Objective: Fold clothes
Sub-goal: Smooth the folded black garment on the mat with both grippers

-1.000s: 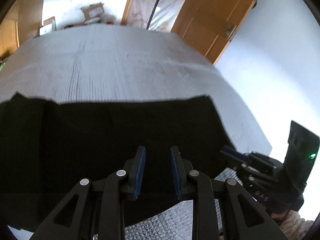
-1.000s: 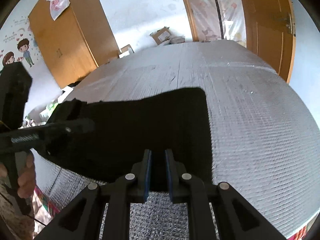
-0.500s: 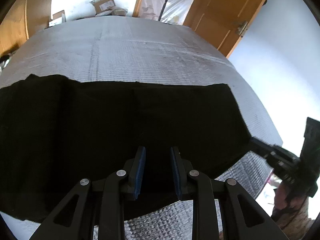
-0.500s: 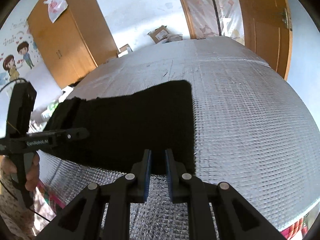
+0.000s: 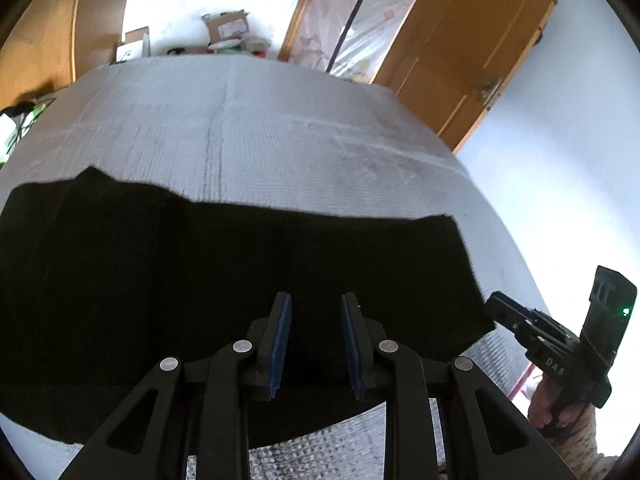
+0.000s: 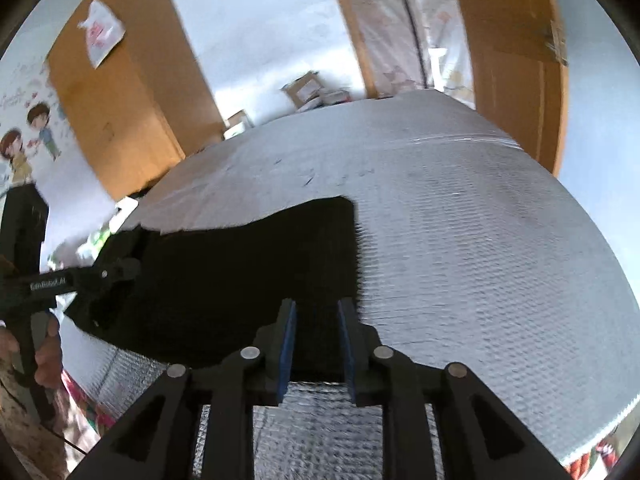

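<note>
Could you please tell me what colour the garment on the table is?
The garment is plain black, showing best in the left wrist view.

Looks like someone's home bedroom: wooden wardrobe [image 6: 120, 92] with cartoon kid wall stickers [image 6: 28, 136] left of it, cardboard boxes [image 6: 308, 88] to its right.

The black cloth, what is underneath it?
The black cloth lies flat on a silver bubbly table cover, which shows all around its edges. Whatever is right beneath the middle of the cloth is covered, so that cannot be seen.
</note>
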### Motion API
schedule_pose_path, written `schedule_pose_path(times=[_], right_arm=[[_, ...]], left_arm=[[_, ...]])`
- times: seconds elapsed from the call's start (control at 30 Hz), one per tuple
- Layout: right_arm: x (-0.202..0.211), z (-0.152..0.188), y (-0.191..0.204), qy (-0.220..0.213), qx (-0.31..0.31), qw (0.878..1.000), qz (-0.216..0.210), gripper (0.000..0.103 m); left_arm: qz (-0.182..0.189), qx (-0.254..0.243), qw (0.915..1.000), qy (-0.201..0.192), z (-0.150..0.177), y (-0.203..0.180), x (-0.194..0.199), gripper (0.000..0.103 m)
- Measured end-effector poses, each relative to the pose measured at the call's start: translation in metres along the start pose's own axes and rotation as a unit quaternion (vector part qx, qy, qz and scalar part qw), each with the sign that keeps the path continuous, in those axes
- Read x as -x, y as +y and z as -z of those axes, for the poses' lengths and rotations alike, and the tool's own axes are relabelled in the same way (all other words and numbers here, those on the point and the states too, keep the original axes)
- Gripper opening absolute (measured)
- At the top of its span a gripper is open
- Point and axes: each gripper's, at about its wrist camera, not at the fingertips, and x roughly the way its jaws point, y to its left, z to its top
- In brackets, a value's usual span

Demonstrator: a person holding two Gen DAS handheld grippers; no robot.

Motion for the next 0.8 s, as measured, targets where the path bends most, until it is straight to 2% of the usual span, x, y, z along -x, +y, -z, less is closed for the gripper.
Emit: schedule_pose_path(times=[0.1, 0.2, 0.33, 0.43, 0.53, 0.67, 0.8], right_arm=[[-0.014, 0.004, 0.002, 0.018, 0.001, 1.0, 0.005, 0.022], [-0.012, 0.001, -0.003, 0.017, -0.007, 1.0, -0.001, 0.022], [-0.004, -0.007, 0.002, 0.003, -0.005, 1.0, -0.002, 0.022], [-0.001, -0.012, 0.008, -0.006, 0.0, 1.0, -0.004, 0.022], [-0.015, -0.012, 0.023, 0.005, 0.017, 1.0, -0.014, 0.022], [-0.034, -0.006, 0.031, 0.027, 0.022, 0.999, -0.017, 0.023], [-0.033, -0.003, 0.027, 0.026, 0.028, 0.999, -0.014, 0.022]], left_arm=[[-0.003, 0.005, 1.0, 0.006, 0.002, 0.005, -0.004, 0.026], [-0.013, 0.008, 0.9999, 0.002, 0.001, 0.01, 0.003, 0.026], [-0.017, 0.008, 0.9993, -0.034, -0.006, 0.017, 0.028, 0.026], [-0.035, 0.022, 0.9976, -0.055, -0.007, 0.031, 0.047, 0.026], [-0.051, 0.049, 0.9953, -0.067, -0.003, 0.052, 0.06, 0.026], [-0.073, 0.072, 0.9924, -0.067, 0.004, 0.073, 0.067, 0.026], [-0.089, 0.095, 0.989, -0.071, 0.012, 0.094, 0.072, 0.026]])
